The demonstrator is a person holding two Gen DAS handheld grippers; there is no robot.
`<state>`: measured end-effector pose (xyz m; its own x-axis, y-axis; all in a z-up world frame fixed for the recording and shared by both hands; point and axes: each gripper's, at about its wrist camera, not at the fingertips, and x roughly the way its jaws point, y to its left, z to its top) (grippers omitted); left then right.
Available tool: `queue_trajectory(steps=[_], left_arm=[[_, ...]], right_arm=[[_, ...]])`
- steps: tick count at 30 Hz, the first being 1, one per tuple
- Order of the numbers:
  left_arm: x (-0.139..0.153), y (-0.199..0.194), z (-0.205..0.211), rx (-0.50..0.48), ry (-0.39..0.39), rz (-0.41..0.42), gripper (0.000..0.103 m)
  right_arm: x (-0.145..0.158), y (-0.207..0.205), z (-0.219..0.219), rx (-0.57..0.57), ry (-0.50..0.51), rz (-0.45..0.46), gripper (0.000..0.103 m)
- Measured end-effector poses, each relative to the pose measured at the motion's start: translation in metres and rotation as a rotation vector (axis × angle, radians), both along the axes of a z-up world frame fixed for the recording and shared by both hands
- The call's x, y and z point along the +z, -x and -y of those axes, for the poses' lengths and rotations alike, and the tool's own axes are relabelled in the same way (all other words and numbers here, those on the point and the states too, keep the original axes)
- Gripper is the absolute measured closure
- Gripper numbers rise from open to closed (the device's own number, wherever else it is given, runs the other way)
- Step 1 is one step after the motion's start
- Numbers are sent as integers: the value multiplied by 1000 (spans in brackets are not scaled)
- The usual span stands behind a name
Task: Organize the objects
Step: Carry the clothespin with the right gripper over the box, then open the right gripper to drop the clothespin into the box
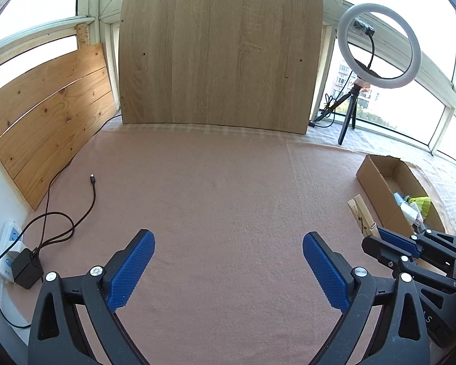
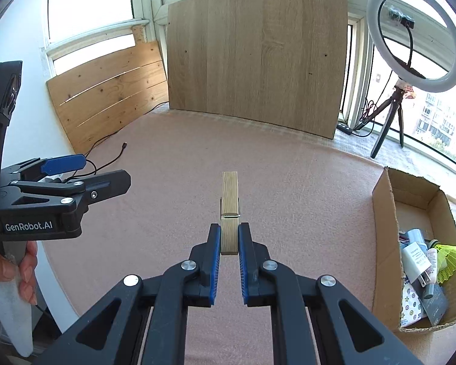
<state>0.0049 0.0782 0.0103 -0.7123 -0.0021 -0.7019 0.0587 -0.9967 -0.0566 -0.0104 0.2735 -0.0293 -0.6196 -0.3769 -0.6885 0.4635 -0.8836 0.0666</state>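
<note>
My right gripper (image 2: 229, 243): blue pads clamped on the tail end of a large wooden clothespin (image 2: 229, 210), which juts forward beyond the fingertips, held above the pink cloth left of the cardboard box (image 2: 383, 231). My left gripper (image 1: 228, 261): fingers wide apart, nothing between them, farther left of the box. Box contents: yellow shuttlecock (image 2: 448, 261), white charger (image 2: 415, 261), assorted small items. Clothespin, judged: light, rigid, dry wood, not fragile; grip its flat sides behind the spring, as now, so it won't pivot.

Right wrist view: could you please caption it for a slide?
Right gripper shut on a wooden clothespin, cardboard box to its right.
</note>
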Motion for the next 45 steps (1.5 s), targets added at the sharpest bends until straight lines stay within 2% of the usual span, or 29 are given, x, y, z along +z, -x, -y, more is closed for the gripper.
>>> queue_trajectory(steps=[18, 29, 36, 42, 43, 44, 45], left_arm=[[16, 21, -153, -151, 39, -10, 3], [10, 50, -236, -254, 51, 6, 2], [5, 73, -276, -311, 52, 14, 2], [-3, 86, -289, -335, 49, 28, 2], [-5, 87, -289, -336, 48, 33, 1], [-7, 89, -286, -336, 48, 37, 0], [-9, 90, -284, -341, 45, 43, 0]], right_arm=[[11, 2, -139, -156, 52, -32, 93], [8, 14, -216, -278, 65, -29, 93], [3, 24, -252, -332, 69, -21, 93], [-2, 36, -270, -381, 55, -10, 92], [-7, 40, -272, -406, 40, 8, 82], [-14, 45, -273, -419, 35, 50, 57], [-18, 46, -275, -426, 48, 71, 46]])
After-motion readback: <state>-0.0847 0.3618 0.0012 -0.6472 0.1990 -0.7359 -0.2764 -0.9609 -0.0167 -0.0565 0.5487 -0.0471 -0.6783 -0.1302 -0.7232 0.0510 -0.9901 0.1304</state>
